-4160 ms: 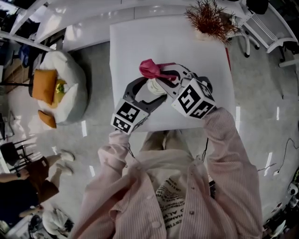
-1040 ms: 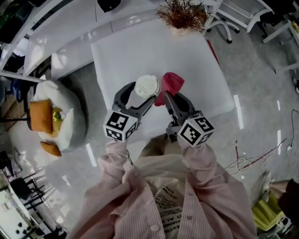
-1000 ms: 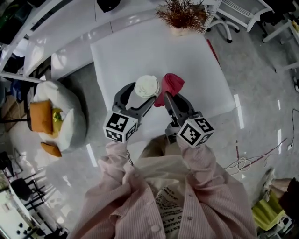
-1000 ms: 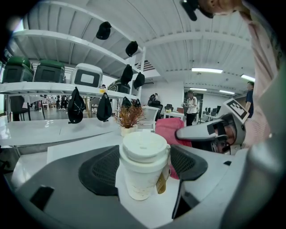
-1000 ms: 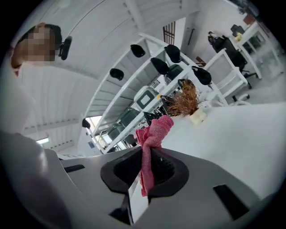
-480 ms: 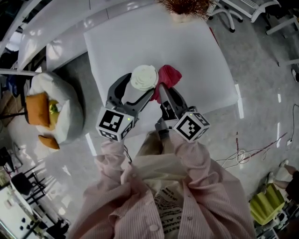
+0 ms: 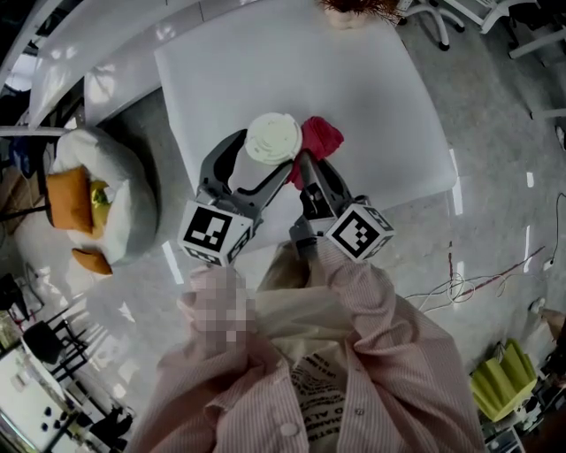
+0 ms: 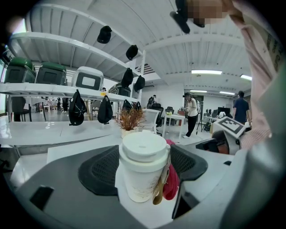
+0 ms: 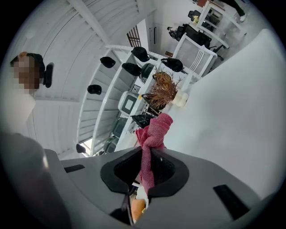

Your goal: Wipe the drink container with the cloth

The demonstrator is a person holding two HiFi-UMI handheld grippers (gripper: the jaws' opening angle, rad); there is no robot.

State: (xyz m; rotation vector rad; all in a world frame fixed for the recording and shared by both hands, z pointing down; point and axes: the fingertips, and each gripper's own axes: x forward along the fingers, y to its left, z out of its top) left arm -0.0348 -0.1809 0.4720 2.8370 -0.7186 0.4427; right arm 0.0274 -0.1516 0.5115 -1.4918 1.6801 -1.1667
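A white paper cup with a white lid (image 7: pixel 270 142) (image 8: pixel 142 170) is held upright above the white table (image 7: pixel 371 97), between the jaws of my left gripper (image 7: pixel 256 164) (image 8: pixel 144 167), which is shut on it. My right gripper (image 7: pixel 301 168) (image 9: pixel 147 167) is shut on a red cloth (image 7: pixel 320 140) (image 9: pixel 152 136). The cloth bunches out past the jaws and presses against the cup's right side (image 8: pixel 171 184). Both grippers meet over the table's near half.
A potted dry red plant (image 7: pixel 358 9) (image 8: pixel 129 120) stands at the table's far edge. A white beanbag with orange cushions (image 7: pixel 93 199) lies on the floor to the left. Cables (image 7: pixel 460 287) trail on the floor at the right. Shelves with bags (image 8: pixel 76 105) line the wall.
Cup and cloth stay gripped and pressed together. Compared with several seconds ago, the cloth has come from the cup's top left to its right side, and the view has shifted.
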